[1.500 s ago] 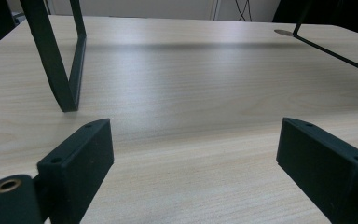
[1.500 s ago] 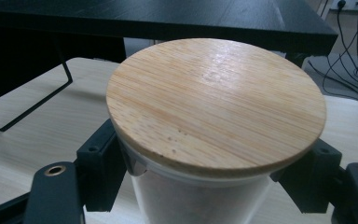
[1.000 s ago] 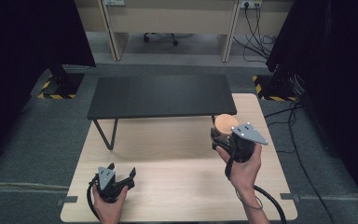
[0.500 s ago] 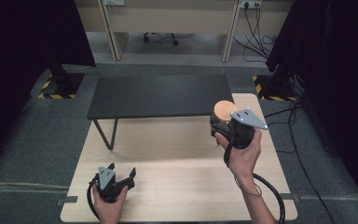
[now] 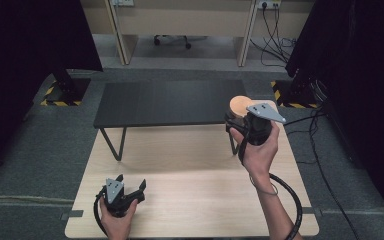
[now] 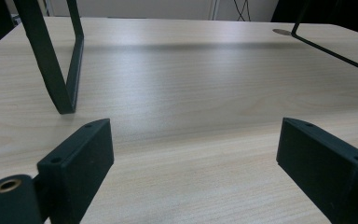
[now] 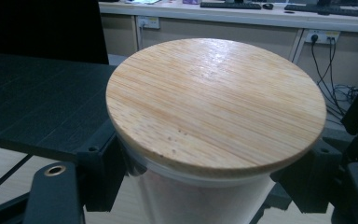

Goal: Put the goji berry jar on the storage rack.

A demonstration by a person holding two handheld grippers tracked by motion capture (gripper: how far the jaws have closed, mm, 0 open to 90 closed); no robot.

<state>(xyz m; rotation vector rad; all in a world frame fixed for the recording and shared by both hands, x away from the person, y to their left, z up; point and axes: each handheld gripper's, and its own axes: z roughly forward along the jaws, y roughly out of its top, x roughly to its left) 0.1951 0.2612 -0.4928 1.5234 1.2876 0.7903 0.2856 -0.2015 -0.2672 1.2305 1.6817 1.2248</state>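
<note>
So counting it up: two grippers, one jar, one lid, one black shelf, one table. The right gripper [image 5: 241,121] is hanging in the air over the far right part of the wooden table [image 5: 190,200], right at the near right corner of the low black shelf [image 5: 170,102]. Its jaws are sitting closed against both sides of a jar [image 7: 200,198], clamping it just under the round wooden lid [image 7: 216,100], which is sitting flat on top. The jar is looking upright, with a whitish, frosted body. In the right gripper view the shelf top is spreading out to the left of the jar, roughly level with the lid, so the shelf edge is the closest thing in the way.

The left gripper [image 5: 130,187] is down near the front left of the table, well apart from the jar. Its jaws are standing wide open with nothing between them, just bare wood. One of the shelf's black metal legs [image 6: 60,70] is standing just ahead of it on the left side.
</note>
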